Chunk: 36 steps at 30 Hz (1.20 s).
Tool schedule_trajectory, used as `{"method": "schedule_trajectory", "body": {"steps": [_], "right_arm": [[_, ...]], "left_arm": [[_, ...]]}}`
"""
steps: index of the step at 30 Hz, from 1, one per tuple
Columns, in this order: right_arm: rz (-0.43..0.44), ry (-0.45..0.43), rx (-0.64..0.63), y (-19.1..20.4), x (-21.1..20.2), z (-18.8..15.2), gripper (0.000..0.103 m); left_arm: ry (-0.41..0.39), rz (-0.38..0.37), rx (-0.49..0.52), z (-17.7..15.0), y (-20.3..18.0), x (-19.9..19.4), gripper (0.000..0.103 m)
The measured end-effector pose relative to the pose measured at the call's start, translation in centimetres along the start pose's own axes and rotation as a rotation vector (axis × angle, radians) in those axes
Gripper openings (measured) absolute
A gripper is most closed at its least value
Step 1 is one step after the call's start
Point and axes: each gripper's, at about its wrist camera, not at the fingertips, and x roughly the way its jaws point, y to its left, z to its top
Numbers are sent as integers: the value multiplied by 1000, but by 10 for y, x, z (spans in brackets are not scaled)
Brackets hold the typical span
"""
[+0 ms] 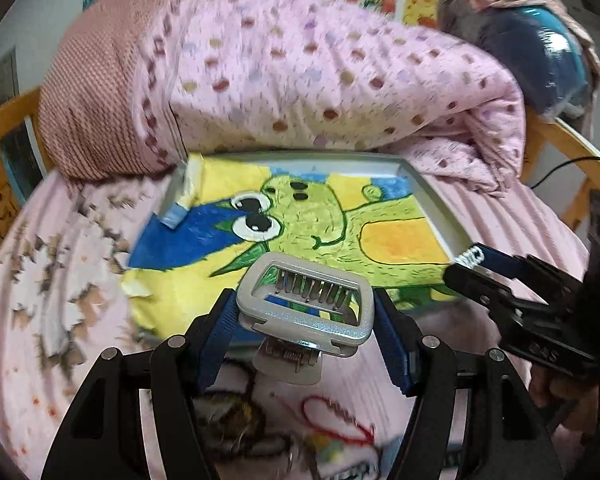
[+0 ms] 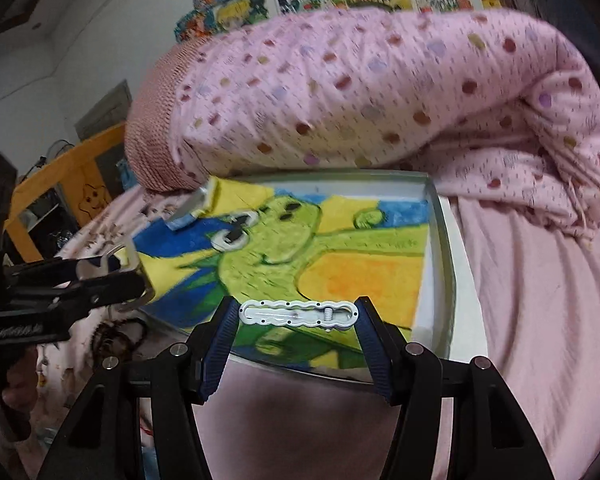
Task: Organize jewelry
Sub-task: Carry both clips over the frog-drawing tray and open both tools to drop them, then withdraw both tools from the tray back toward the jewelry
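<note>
The left gripper is clamping a grey clip by its sides above the tray's near edge; the right gripper is pinching a white clip end to end. Both look light, stiff, slick plastic; flat sides suit holding.

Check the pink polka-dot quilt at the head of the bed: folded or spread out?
Folded. The pink polka-dot quilt sits as a thick rolled bundle behind the tray, its doubled edges showing at the right end.
</note>
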Motion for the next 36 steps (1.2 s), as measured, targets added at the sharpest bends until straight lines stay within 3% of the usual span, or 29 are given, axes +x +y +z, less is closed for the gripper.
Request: {"method": "schedule_trajectory", "body": {"steps": [11,16,18,25,27,28,34,36], "right_arm": [[-32,77,14,-17,24,-7,58],[-33,81,5,-16,24,-7,58],[-37,75,6,-16,22,-7,64],[-74,28,-19,-11,5,-3,75],[-81,-3,-23,-8,-6,-1,81],[-84,-23,-23,-6,-13,0,82],[-87,-142,2,6,-60,1,101],[-91,-178,-2,14,-75,1,103]], "left_arm": [[176,-20,-22,2,0,65,61],[175,-31,-27,5,1,69,61],[171,-45,-55,4,6,69,61],[170,-114,-231,0,30,58,62],[158,-110,-264,0,33,48,66],[147,-102,-272,0,35,42,73],[58,-88,-251,1,35,-5,77],[28,-80,-239,-2,35,-21,95]]}}
